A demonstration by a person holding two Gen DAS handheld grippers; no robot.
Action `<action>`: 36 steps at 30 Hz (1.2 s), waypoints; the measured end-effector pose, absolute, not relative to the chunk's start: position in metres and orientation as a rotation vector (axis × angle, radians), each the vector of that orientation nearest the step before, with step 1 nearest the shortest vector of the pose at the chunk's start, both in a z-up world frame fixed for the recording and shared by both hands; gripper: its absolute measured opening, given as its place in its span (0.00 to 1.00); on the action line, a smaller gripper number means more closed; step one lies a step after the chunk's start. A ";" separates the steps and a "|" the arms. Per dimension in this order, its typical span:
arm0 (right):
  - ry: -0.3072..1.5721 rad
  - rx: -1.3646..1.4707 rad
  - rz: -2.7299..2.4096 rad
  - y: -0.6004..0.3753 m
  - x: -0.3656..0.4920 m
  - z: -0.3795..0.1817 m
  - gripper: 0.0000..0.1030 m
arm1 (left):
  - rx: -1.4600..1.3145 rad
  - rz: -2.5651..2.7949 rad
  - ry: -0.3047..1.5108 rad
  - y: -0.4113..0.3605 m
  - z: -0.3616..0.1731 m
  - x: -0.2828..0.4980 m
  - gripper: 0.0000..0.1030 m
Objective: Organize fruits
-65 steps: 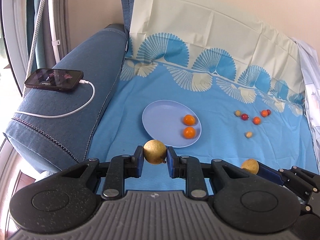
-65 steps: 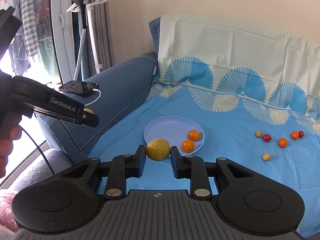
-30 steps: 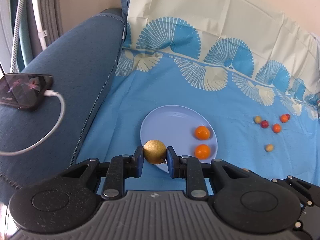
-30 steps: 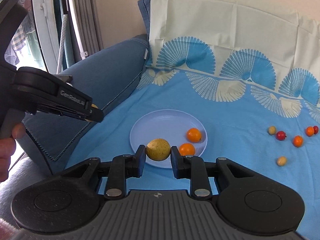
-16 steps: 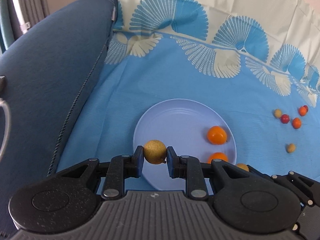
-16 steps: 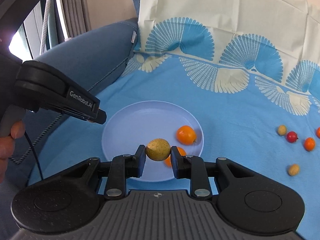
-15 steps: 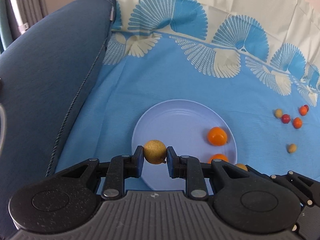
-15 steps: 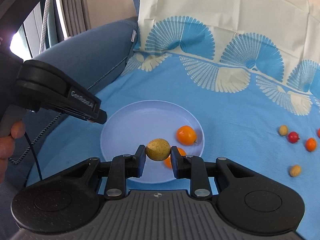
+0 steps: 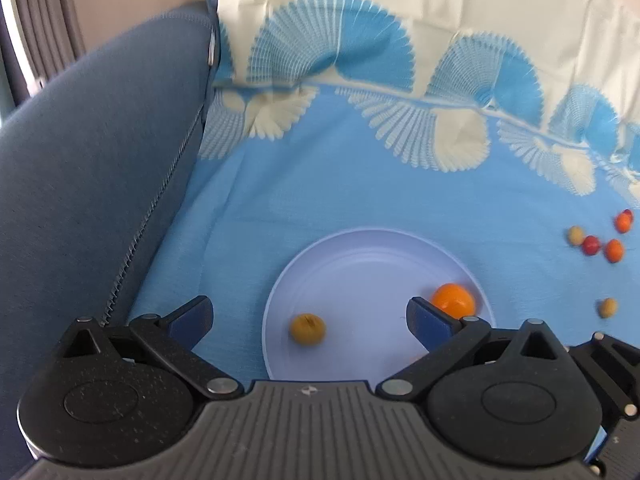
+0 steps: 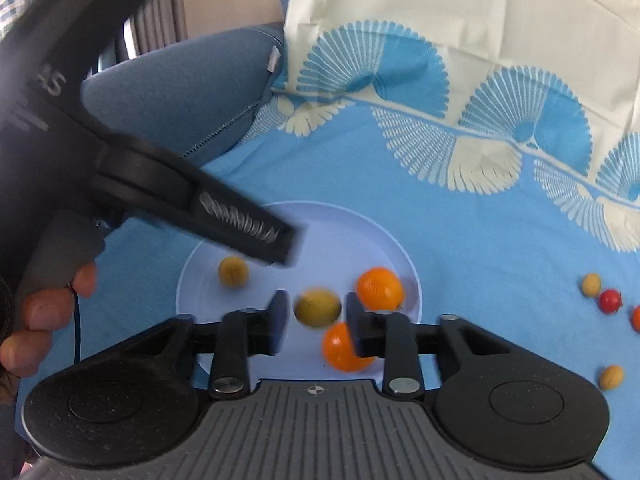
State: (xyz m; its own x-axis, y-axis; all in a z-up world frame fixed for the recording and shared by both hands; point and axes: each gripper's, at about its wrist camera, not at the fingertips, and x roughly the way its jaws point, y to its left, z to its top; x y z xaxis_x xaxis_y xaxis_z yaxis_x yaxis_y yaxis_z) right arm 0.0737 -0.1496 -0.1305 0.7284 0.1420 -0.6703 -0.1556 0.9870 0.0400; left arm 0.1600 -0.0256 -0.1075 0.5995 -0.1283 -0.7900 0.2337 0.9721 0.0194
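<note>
1. On a sofa seat covered w/ a blue sheet (image 9: 280, 184) printed w/ pale fan shapes sits a light lavender plate (image 9: 360, 256), round, near the seat's front.
2. Left tool (image 9: 308, 320), seen from its own cam: blue-padded fingers spread wide, nothing between them, hovering over the plate's near-left part.
3. Small yellow-brown fruit (image 9: 307, 329) lies on the plate, in the gap betw. the left tool's fingers but touching neither.
4. Orange fruit (image 9: 454, 299) rests on the plate's right side, just behind the left tool's right finger tip.
5. Right tool (image 10: 316, 318), own cam: fingers fairly narrow, w/ a yellow-green fruit (image 10: 317, 307) between them. Fruit is blurred; small gaps show on both sides, so can't tell if it's gripped or loose.
6. Right cam also shows a second orange fruit (image 10: 340, 348) on the plate's near edge, partly behind the right tool's right finger; the first orange one sits just beyond it.
7. Same view: the left tool's black body crosses the upper left, tip over the plate; a person's hand (image 10: 36, 320) grips its handle at the left edge.
8. Loose small fruits on the sheet, well right of the plate: a tan one (image 9: 576, 236), a red one (image 9: 591, 245), two orange ones (image 9: 614, 251) close together; another tan one (image 9: 607, 307) lies apart, nearer the front.
9. Dark blue sofa armrest (image 9: 100, 184) rises at left; cream part of the sheet drapes the backrest.
</note>
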 end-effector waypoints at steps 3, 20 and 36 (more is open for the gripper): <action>0.754 -0.014 0.161 -0.147 0.058 -0.120 0.68 | 0.107 -0.175 0.920 -0.014 -0.097 0.142 1.00; 0.691 0.037 0.093 -0.124 -0.101 -0.046 0.99 | 0.052 -0.058 0.857 0.069 -0.027 -0.032 1.00; 0.465 -0.025 0.093 -0.115 -0.176 0.000 0.99 | 0.029 -0.085 0.702 0.073 0.022 -0.100 1.00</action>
